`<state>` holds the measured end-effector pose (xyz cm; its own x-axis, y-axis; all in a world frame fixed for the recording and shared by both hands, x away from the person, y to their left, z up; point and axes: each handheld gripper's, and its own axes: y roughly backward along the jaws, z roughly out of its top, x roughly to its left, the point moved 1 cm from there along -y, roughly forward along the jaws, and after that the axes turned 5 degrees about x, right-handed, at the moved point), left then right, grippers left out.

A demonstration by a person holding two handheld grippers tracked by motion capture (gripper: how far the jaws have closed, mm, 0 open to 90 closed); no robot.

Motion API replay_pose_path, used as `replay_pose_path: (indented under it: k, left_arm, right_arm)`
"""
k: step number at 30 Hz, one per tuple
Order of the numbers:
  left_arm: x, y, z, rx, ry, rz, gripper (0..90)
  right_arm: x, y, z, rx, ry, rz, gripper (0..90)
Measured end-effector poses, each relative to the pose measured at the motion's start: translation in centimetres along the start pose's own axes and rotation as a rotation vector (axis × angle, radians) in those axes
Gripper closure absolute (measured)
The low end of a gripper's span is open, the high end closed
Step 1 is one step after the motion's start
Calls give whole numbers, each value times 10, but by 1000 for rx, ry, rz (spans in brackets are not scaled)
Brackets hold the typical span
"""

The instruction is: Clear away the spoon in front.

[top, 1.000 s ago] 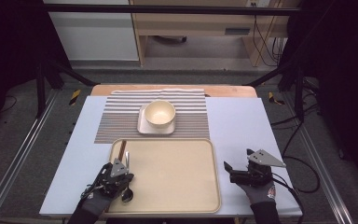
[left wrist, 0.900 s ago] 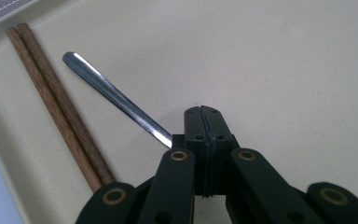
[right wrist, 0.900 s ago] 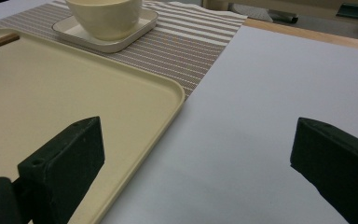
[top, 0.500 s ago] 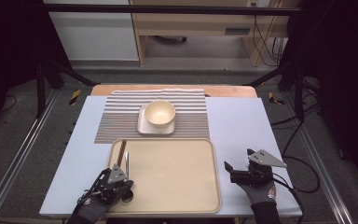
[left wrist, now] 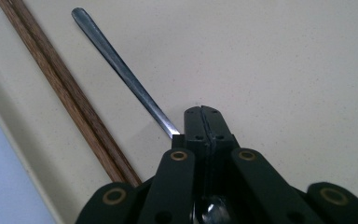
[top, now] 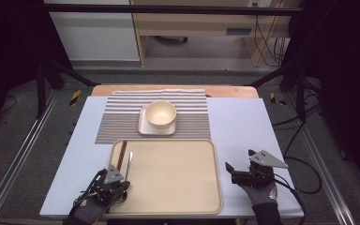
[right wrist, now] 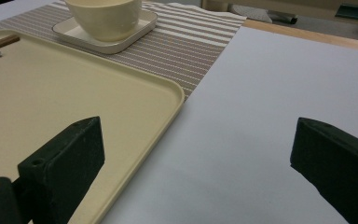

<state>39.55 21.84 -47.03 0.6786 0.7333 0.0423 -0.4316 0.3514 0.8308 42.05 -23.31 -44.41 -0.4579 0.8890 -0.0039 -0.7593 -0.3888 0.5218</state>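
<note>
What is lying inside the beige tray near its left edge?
Inside the beige rectangular plastic tray lie brown wooden chopsticks and a slim metal utensil. Its near end is covered by the shut left hand-held gripper, so its type cannot be seen.

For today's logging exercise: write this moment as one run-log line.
left tool: shut on metal utensil handle | chopsticks: beside it in tray | right tool: open, over table | bowl: on saucer

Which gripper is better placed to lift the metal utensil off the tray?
Left. The left gripper already has its jaws closed on the utensil beside the chopsticks; the right gripper sits open off the tray's far side.
</note>
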Motion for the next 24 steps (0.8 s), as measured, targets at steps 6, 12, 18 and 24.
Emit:
replay_pose_path:
  k: [6,12,18,24]
  left_arm:
    - [2,8,6,-90,13,10,861]
    - [7,18,15,-176,43,23,697]
    - [14,23,26,-241,69,22,510]
    - [21,28,42,-298,82,36,425]
  right_arm:
    - [0,0,0,0,0,2,32]
    - [0,0,0,-5,-5,3,32]
    - [-1,1,1,-6,-9,5,32]
    - [-2,3,3,-18,-14,2,32]
